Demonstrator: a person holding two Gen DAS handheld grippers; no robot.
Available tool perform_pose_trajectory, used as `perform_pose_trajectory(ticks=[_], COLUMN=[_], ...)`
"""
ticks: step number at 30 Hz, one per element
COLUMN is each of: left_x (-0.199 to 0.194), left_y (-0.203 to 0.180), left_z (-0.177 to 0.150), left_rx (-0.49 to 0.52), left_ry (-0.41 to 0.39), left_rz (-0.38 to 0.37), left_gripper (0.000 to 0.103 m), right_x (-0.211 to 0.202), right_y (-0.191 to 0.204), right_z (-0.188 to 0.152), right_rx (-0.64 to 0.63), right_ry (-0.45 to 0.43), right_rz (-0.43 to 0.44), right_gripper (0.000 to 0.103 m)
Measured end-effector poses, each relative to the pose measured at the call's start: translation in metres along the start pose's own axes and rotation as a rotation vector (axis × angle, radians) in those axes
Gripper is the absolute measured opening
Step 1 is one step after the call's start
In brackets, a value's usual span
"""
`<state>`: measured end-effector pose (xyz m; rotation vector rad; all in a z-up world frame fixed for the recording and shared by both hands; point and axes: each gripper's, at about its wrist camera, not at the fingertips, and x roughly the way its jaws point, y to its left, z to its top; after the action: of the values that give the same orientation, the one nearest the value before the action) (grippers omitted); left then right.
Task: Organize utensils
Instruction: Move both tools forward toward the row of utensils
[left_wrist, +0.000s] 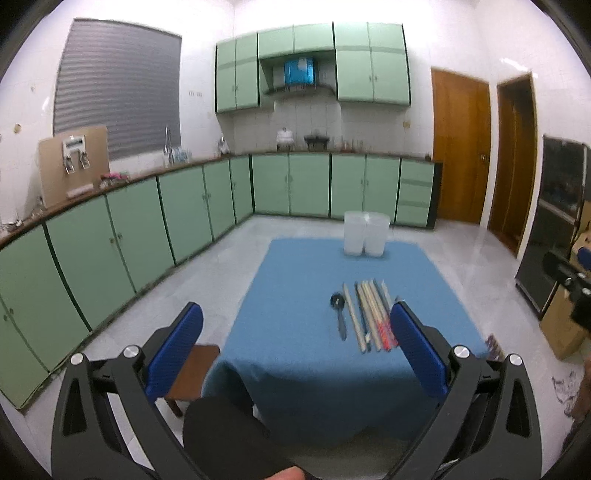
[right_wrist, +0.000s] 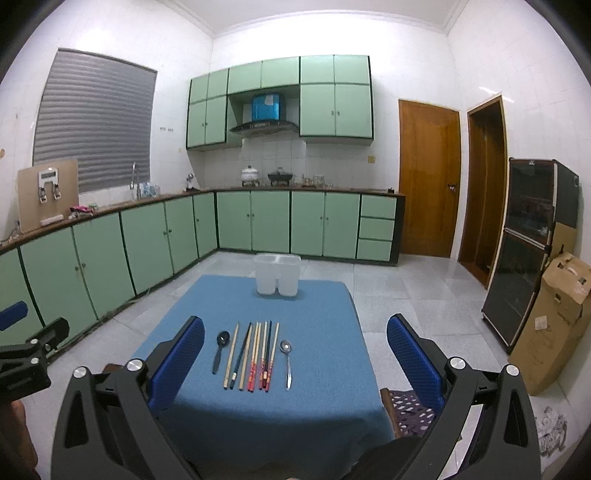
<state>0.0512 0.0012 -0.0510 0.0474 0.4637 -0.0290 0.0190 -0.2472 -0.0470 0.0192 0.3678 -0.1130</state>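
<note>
Green cabinets (right_wrist: 251, 225), grey window blind (right_wrist: 94, 122), wooden door (right_wrist: 428, 177), cardboard box (right_wrist: 554, 325).

bare cloth (right_wrist: 314, 332) between utensils (right_wrist: 255, 358), holder (right_wrist: 277, 275)

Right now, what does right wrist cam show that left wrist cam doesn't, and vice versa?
Right wrist only: the silver spoon at the right end of the utensil row; in the left view it is hidden behind a blue finger pad.
Left wrist only: the brown stool beside the table.
Both: black spoon, chopsticks, the white two-compartment holder on the blue tablecloth, and both grippers, left gripper and right gripper, open.
</note>
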Motion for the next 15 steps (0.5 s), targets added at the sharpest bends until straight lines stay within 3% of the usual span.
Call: perform_pose_trajectory(ticks=[4,8,15], left_x=[0.058,0.125,0.226], left_y=[0.004,0.0,-0.028], left_z=[-0.016,-0.029,-0.065], left_rx=[0.019,0.013,0.058], left_ry=[0.077,0.176,0.264], left_rz=[-0.01,-0.087,-0.118], left_gripper=[0.098,0.098,0.098], right_x=[0.062,0.114,0.202], right_y=[0.002,0.004,0.0], right_z=[-0.026,-0.052,-0.099], right_rx=[-0.024,-0.022,0.021], right_ry=[0.144,0.224,0.334], right_rz=[0.046,0.072,0.105], right_gripper=[0.097,0.091,0.085])
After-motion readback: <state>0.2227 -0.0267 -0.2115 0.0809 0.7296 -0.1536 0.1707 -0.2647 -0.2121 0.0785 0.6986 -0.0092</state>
